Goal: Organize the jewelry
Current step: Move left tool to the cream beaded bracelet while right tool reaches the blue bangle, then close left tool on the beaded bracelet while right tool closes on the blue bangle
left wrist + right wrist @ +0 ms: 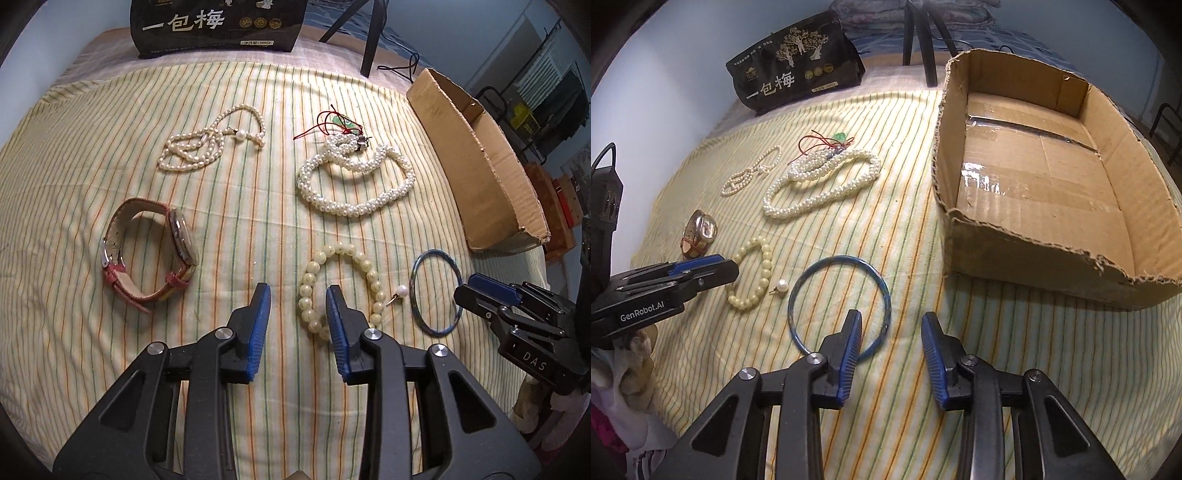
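Note:
My left gripper (297,297) points down at a pale green bead bracelet (308,291) on the striped cloth. Its jaws are open; the bracelet's left arc lies between them untouched, and the right finger stands inside the loop. My right gripper (892,317) is open over a blue bangle (842,258), whose right rim lies between the fingers without contact. In the right wrist view the left gripper (727,266) shows beside the bracelet (766,264). The left wrist view shows the right gripper (467,290) at the bangle (437,251).
An open cardboard box (1015,254) stands on the right. On the cloth lie a red-strap watch (147,251), a thin pearl necklace (210,140), a thick pearl rope (354,177), a red cord with a green pendant (336,122) and a pearl earring (402,291). A black bag (218,26) stands behind.

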Action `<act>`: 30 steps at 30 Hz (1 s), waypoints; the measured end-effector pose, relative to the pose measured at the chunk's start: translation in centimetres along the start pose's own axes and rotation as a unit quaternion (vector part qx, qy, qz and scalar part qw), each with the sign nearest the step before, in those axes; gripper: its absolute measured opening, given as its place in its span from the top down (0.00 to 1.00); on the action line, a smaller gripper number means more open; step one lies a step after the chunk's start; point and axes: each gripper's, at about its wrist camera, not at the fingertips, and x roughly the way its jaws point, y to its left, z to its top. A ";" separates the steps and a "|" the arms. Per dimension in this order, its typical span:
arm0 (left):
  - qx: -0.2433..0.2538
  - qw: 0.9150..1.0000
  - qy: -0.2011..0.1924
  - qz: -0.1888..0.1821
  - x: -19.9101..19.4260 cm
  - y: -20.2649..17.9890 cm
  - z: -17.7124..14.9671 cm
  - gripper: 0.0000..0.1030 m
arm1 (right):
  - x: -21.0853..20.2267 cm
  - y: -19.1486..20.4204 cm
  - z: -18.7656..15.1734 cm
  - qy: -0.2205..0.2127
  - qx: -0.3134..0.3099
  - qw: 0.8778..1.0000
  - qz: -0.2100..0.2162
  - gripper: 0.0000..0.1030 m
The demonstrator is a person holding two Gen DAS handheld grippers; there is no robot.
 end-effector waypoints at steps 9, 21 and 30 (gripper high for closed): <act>0.017 1.000 -0.008 0.012 0.9 -1.2 -0.2 0.77 | 0.6 0.9 0.5 0.003 -0.014 1.000 -0.018 0.75; -0.001 1.000 -0.018 -0.004 0.5 -0.5 -0.7 0.95 | 0.8 2.1 0.2 0.002 -0.040 0.999 -0.033 0.98; -0.023 0.999 -0.036 -0.020 -2.0 0.3 -1.7 0.95 | -0.8 2.1 -0.5 -0.019 -0.035 0.999 -0.020 0.99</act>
